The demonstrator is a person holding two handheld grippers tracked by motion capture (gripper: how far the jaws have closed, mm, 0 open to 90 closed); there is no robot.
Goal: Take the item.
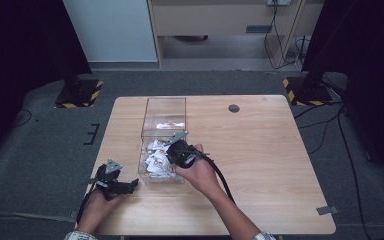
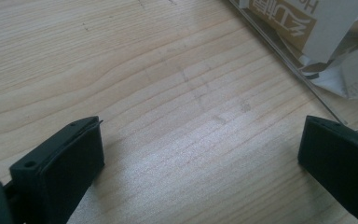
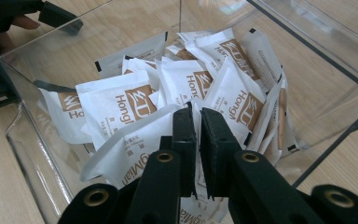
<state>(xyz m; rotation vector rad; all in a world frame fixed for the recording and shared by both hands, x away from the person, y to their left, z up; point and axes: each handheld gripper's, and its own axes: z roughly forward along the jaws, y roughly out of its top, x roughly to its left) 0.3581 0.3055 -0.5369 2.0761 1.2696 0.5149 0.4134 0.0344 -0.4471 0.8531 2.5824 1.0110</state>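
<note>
The left gripper (image 1: 129,185) rests on the wood table (image 1: 260,150) beside the box (image 1: 164,117), jaws spread and empty, likely waiting its turn. The right gripper (image 3: 199,116) reaches into the clear, hard-walled box, jaws pinching a white paper sachet (image 3: 130,144) atop the loose pile, seemingly to lift it out.
</note>
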